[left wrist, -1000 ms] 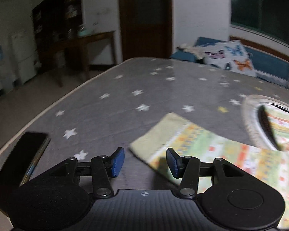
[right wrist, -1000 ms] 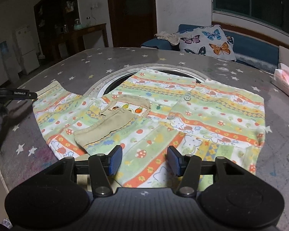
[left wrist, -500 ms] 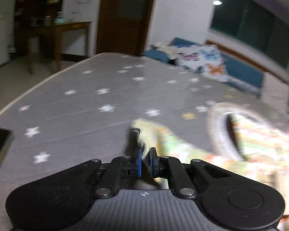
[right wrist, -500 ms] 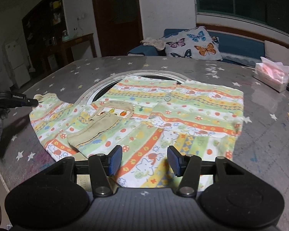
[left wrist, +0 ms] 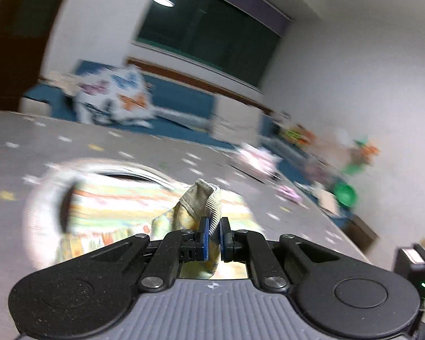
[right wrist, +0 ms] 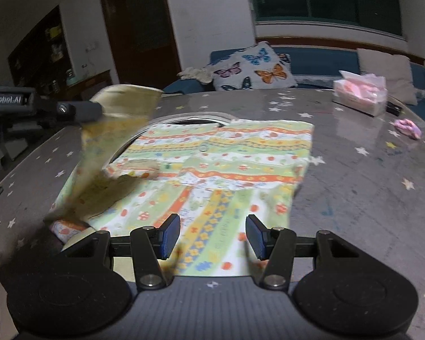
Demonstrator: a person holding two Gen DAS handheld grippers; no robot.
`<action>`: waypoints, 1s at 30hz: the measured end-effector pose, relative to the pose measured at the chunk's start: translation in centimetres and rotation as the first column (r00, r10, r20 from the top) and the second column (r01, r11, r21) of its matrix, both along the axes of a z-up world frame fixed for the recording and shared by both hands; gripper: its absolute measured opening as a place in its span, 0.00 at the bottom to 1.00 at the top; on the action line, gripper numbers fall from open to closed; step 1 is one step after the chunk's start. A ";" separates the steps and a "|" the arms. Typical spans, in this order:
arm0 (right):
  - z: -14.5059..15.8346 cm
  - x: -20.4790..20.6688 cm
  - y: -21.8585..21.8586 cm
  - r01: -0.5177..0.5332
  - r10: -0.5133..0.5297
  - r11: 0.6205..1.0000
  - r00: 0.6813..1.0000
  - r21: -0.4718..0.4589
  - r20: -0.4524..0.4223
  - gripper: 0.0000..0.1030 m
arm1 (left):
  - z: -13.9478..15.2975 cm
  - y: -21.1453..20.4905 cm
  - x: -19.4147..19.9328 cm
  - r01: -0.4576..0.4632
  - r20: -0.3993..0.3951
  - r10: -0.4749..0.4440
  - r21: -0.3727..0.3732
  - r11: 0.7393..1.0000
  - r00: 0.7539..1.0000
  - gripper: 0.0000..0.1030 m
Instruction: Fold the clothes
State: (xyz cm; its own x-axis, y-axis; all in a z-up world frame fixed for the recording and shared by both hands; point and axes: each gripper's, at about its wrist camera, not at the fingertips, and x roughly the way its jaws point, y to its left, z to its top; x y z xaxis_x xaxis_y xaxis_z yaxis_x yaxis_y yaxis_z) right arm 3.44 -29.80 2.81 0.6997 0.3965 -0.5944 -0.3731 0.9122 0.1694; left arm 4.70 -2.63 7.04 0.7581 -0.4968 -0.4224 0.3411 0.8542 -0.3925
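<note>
Up off the tabletop (right wrist: 354,175), the left tongs (left wrist: 212,236) are clamped on the ribbed, beige cuff of a sleeve (left wrist: 209,201), the blue pads pressed close with the cloth squeezed between them and a fold of it standing above their tips. From the right wrist view the same sleeve (right wrist: 121,104) hangs lifted at the left, held by the left tongs (right wrist: 96,112), and its cloth trails down to the rest of the garment (right wrist: 226,158).

That garment, a child's top in green, yellow and orange stripes with small printed figures, lies spread flat across the middle of the grey, star-patterned tabletop, partly over a round ringed opening (right wrist: 189,120) in the surface. Its beige collar area (right wrist: 133,167) sits toward the left side, though blur makes its exact shape hard to read.

The right tongs (right wrist: 212,236) are wide open and hold nothing; they hover just over the near hem of the garment, with the striped cloth showing between the two blue pads.

Farther back on the right of the tabletop stand a pink tissue pack (right wrist: 359,93) and a small pink object (right wrist: 408,127). A butterfly-print cushion (right wrist: 255,70) rests on a blue sofa (right wrist: 311,62) beyond.
</note>
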 end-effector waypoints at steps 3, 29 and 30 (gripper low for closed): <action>0.0 -0.1 -1.2 0.036 -0.036 0.999 0.999 0.007 -0.005 0.51 | -1.4 -3.1 0.3 0.094 -0.039 -0.094 0.011 0.995 0.995 0.09; -1.9 3.0 1.1 0.041 -0.038 0.999 0.996 0.028 -0.078 0.07 | -6.1 6.1 1.3 -0.130 -0.079 0.162 0.304 0.944 0.984 0.34; -1.7 2.7 1.2 0.040 -0.039 0.999 0.997 0.020 -0.069 0.07 | -6.4 6.2 1.5 -0.131 -0.083 0.165 0.312 0.941 0.983 0.32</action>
State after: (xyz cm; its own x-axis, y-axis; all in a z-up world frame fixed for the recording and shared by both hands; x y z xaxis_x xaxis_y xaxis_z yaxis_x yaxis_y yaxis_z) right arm 6.17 -28.61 1.14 0.6732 0.3824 -0.6330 -0.3238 0.9219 0.2125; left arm 6.20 3.56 0.65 0.7558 -0.2177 -0.6176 0.1724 0.9760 -0.1329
